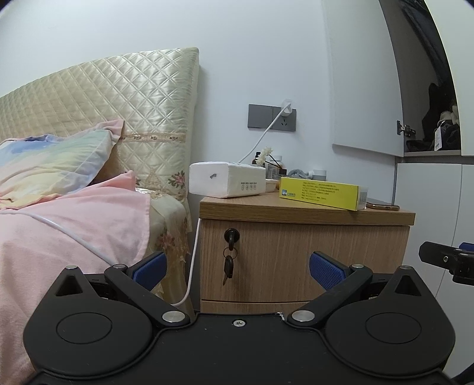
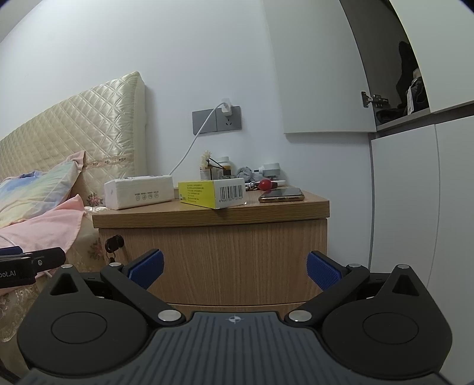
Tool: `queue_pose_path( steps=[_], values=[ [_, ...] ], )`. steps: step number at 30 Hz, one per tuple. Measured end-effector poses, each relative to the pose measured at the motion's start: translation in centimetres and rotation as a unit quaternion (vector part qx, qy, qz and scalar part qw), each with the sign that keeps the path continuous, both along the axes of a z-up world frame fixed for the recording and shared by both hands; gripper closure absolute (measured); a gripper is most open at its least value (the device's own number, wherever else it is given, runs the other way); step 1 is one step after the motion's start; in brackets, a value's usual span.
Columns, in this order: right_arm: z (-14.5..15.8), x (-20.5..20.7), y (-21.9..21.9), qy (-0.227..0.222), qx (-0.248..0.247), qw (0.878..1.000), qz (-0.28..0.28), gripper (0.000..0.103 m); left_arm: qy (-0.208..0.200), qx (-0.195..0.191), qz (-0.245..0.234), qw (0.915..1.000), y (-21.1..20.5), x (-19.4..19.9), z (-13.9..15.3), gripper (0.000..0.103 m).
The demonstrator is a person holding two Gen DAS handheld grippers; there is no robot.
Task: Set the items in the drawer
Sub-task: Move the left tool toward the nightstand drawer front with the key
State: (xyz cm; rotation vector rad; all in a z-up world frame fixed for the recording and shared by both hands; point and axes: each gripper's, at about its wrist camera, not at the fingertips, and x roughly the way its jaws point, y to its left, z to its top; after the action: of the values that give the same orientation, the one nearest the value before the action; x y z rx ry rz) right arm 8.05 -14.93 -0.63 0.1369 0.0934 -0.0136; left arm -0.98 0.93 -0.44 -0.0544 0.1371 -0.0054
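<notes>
Bedside nightstand (image 2: 213, 251) carries a yellow box (image 2: 211, 194), seemingly overhanging; both grippers (image 1: 238, 271) (image 2: 234, 269) spread empty before its shut drawer (image 1: 302, 260).

White wall (image 1: 118, 26), quilted headboard (image 1: 118, 97), wardrobe (image 2: 414, 192)

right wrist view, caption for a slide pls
Open right gripper faces closed wooden nightstand drawer; yellow box on top.

Matt wood-grain drawer (image 2: 225, 260), quilted satin headboard (image 1: 118, 103)
</notes>
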Motion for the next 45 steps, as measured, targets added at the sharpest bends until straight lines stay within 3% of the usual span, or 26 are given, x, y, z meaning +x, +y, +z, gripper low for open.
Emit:
queue_pose_path(
  steps=[24, 37, 45],
  values=[
    [-0.1, -0.4, 0.3, -0.002, -0.002, 1.0, 0.005, 0.0, 0.002, -0.005, -0.002, 1.0, 0.1, -0.1, 0.0, 0.001],
    [0.5, -0.2, 1.7, -0.019, 0.019, 1.0, 0.015, 0.0, 0.003, 0.0, 0.004, 1.0, 0.3, 0.0, -0.2, 0.001],
    [-1.1, 0.3, 1.9, -0.013, 0.008, 1.0, 0.003, 0.0, -0.001, 0.001, 0.003, 1.0, 0.2, -0.3, -0.6, 0.001]
  ],
)
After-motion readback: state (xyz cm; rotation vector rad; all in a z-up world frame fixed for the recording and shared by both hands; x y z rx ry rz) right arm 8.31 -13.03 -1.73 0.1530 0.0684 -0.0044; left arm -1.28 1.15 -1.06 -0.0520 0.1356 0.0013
